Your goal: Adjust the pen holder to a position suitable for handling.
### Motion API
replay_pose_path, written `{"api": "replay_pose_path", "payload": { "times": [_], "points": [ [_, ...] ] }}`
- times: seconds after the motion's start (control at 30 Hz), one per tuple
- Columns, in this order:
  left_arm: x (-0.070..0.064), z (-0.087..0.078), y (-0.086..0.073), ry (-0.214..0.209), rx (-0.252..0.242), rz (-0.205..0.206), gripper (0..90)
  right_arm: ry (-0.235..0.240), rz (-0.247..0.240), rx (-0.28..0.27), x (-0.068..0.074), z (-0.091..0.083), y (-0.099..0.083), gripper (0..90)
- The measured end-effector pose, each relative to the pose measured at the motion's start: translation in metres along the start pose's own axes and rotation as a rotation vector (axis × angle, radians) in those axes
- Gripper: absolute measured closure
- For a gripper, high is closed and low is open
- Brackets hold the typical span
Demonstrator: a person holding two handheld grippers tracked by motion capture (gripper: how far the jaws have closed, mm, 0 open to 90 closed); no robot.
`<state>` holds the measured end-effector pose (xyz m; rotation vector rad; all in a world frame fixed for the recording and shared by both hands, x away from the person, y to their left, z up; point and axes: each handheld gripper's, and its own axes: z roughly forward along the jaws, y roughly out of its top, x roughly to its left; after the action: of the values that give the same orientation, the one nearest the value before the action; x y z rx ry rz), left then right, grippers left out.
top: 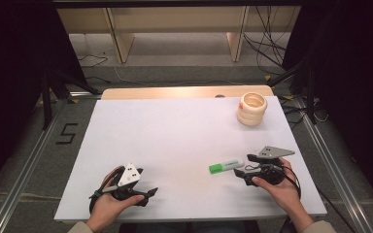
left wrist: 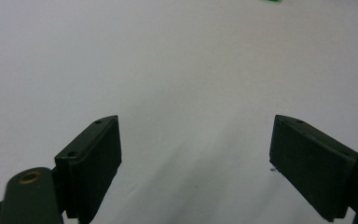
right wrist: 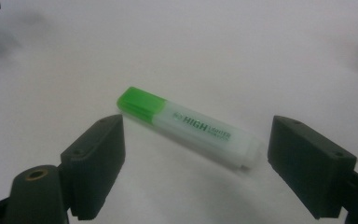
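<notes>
Now the right gripper (right wrist: 196, 154), jaws wide, straddles the highlighter (right wrist: 191, 127) lying flat on the white table (top: 175, 136) near the front right. Best to square the jaws across its barrel, lower, then close gently. Meanwhile the left gripper (left wrist: 196, 158) rests wide apart, holding nothing.

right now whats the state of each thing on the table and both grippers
green highlighter: capped, lying flat on the white table, untouched, between the right gripper's open fingers
cream ringed holder: upright at the far right, apart from everything
left gripper: open, holding nothing
right gripper: open, holding nothing
</notes>
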<state>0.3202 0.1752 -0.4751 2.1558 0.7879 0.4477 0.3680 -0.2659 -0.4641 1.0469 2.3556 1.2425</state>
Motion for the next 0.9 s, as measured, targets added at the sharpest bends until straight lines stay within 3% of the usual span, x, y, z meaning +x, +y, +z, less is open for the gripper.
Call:
{"api": "replay_pose_path", "payload": {
  "times": [0.6, 0.9],
  "points": [
    [-0.0019, 0.0046, 0.0023, 0.004, 0.021, 0.014, 16.8, -0.009, 0.0, -0.007, -0.0021, -0.0051, -0.0028, 19.4],
    [-0.0006, 0.0044, 0.0013, 0.01, 0.017, -0.002, 17.0, -0.008, -0.001, -0.009, -0.0017, -0.0039, -0.0008, 18.4]
  ]
}}
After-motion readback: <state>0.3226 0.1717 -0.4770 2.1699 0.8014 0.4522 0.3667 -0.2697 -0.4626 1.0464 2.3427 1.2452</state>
